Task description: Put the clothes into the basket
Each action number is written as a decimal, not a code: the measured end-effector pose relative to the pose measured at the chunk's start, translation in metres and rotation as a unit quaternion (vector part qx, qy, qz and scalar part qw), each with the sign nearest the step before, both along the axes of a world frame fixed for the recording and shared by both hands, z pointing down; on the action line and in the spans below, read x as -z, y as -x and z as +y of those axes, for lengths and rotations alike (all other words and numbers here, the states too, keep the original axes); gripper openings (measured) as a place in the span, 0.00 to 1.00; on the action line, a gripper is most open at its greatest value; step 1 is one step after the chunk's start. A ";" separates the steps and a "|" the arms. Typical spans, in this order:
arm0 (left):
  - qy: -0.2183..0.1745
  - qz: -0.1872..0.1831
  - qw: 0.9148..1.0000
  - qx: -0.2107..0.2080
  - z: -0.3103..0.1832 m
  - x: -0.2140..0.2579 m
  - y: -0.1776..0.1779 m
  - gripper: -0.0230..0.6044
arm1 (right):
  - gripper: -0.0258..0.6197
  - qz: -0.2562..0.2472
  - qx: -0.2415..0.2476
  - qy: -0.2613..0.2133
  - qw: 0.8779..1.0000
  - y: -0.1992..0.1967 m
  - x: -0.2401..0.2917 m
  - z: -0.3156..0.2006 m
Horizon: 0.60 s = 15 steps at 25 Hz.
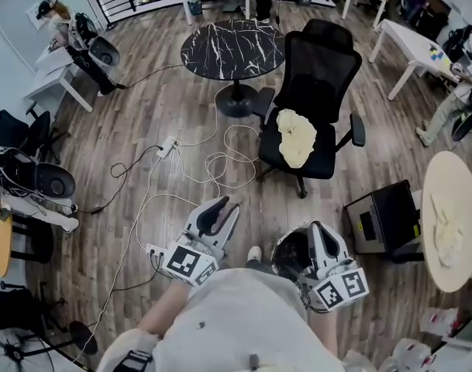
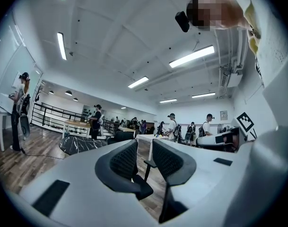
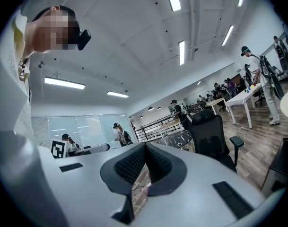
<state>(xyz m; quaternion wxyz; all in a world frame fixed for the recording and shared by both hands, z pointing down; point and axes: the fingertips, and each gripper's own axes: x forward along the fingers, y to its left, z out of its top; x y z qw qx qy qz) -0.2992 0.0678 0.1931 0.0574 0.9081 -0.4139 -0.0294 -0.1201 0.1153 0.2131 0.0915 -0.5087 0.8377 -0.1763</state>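
A cream cloth [image 1: 296, 138] lies heaped on the seat of a black office chair [image 1: 321, 68], ahead of me across the wooden floor. A second pale cloth [image 1: 445, 227] lies on the round beige table [image 1: 453, 173] at the right. Close to my body, my left gripper [image 1: 220, 205] points level toward the chair; its jaws stand slightly apart with nothing between them [image 2: 144, 146]. My right gripper [image 1: 317, 225] is held beside it, its jaws meeting at the tips and empty [image 3: 144, 148]. The right gripper view shows the chair [image 3: 210, 136] ahead. A black box-like container [image 1: 384, 219] stands on the floor at the right.
A round black marble table [image 1: 232, 49] stands beyond the chair. White cables and a power strip [image 1: 167, 147] trail over the floor ahead on the left. White tables [image 1: 410, 49] at the back right, stools and gear [image 1: 34, 180] on the left. People stand in the background.
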 end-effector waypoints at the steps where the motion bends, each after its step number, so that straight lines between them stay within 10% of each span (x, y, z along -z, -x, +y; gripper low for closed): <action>1: -0.003 0.000 1.000 -0.003 -0.007 0.001 -0.008 0.23 | 0.05 0.003 -0.002 0.001 1.000 -0.007 0.000 -0.006; 15: 0.002 -0.003 1.000 0.000 -0.079 -0.012 -0.043 0.23 | 0.05 0.028 0.011 0.013 0.999 -0.038 -0.008 -0.077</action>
